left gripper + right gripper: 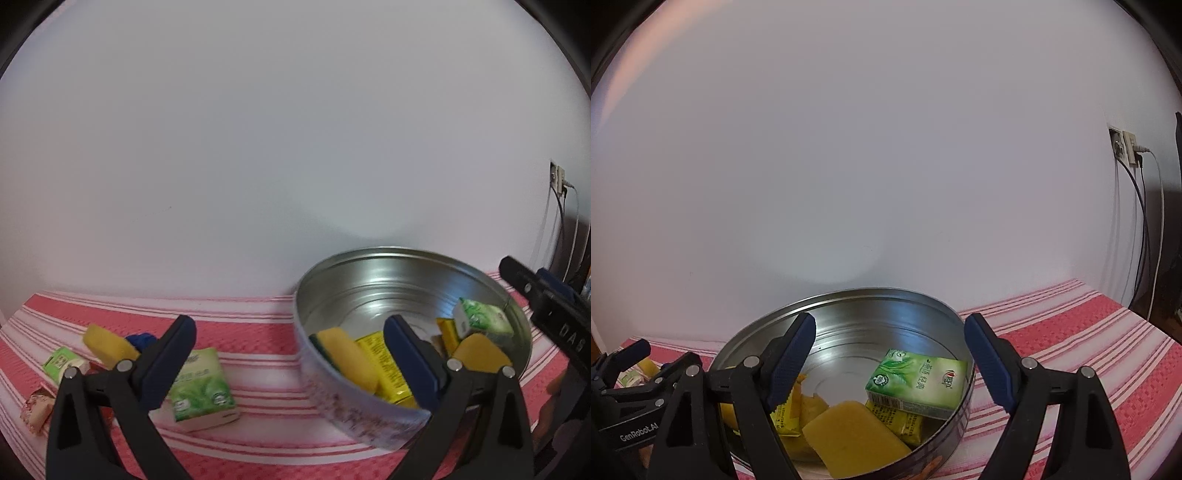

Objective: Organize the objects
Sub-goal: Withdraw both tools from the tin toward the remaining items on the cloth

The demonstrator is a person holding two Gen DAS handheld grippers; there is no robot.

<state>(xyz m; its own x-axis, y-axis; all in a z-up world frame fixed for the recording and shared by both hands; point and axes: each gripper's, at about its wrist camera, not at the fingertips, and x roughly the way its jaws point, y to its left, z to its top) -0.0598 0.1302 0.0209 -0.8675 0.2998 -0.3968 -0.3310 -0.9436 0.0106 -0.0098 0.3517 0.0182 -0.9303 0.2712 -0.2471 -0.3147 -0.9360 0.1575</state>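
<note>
Item: round metal tin, standing on a red-and-white striped cloth toward its back edge near the wall, serving as collection container. Contents at this moment: a green tissue pack lying on top toward the tin's right rim, yellow sachets beneath it, and a yellow sponge against the near rim. Outstanding stock, on the cloth to the left of the tin: a second green tissue pack nearest, a loose yellow sponge behind it, a small green carton near the left edge, a pink wrapped piece at the near-left, and a blue item, mostly hidden. Step judged: between placements, the tin partly filled and sorting roughly midway. Right gripper stood with its tongs wide apart and empty, just above the tin's near rim, angled slightly downward. Left gripper likewise gaped and held nothing, one finger over the outstanding pack and the other over the tin wall. Next move, by estimate: the left tongs to swing leftward, drop, and straddle the outstanding pack squarely before closing
</note>
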